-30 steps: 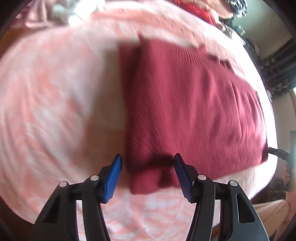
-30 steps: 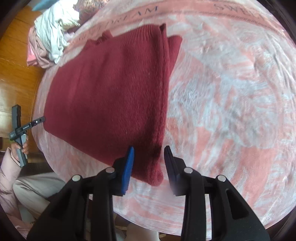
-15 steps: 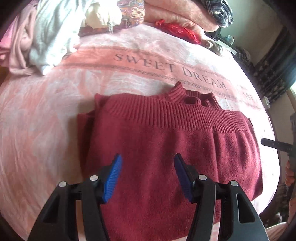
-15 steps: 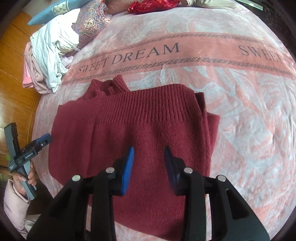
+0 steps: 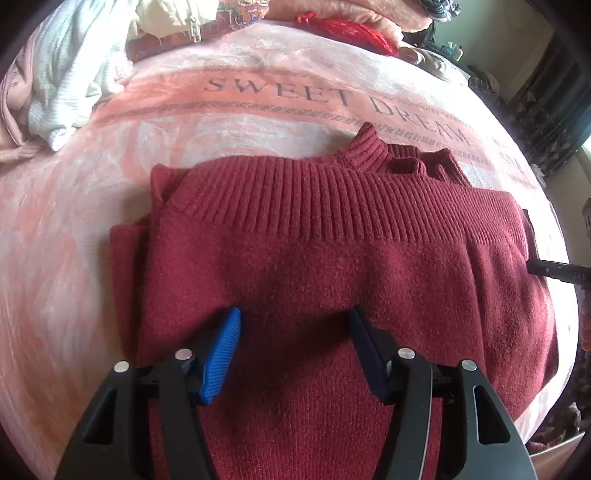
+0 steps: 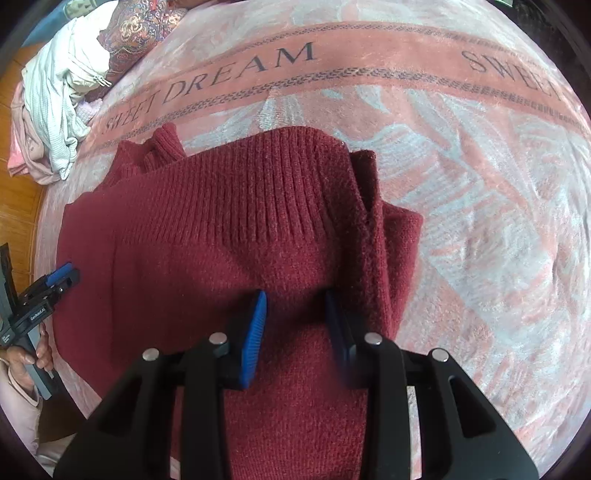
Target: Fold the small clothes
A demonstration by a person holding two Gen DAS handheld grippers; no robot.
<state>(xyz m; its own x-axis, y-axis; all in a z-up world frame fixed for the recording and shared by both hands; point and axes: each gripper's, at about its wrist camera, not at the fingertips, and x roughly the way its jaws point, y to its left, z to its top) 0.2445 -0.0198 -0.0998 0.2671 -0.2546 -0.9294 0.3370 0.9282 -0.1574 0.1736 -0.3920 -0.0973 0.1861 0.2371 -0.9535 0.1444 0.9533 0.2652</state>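
Both tools hang over the folded garment with their jaws parted and nothing between them. Left tool has its blue-padded fingers spread wide above the dark red knitted sweater, over the plain knit just below the ribbed band; whether the pads touch the cloth cannot be told. Right tool holds its fingers at a narrower gap, also over the sweater, near its right folded edge, gripping nothing.

In the right wrist view the left tool shows at the left border, its blue tips at the sweater's left edge, held by the person's hand. In the left wrist view a dark tip of the right tool pokes in from the right border beside the sweater's right side.

The sweater lies folded flat on a pink and white bedspread printed with "SWEET DREAM" on a darker pink band. Its ribbed hem runs across the top layer, with the ribbed collar sticking out beyond it toward the lettering. A folded sleeve layer shows along each side.

Farther back on the bed sits a heap of white and pale pink clothes beside a patterned cushion, and a red cloth lies near the far edge.
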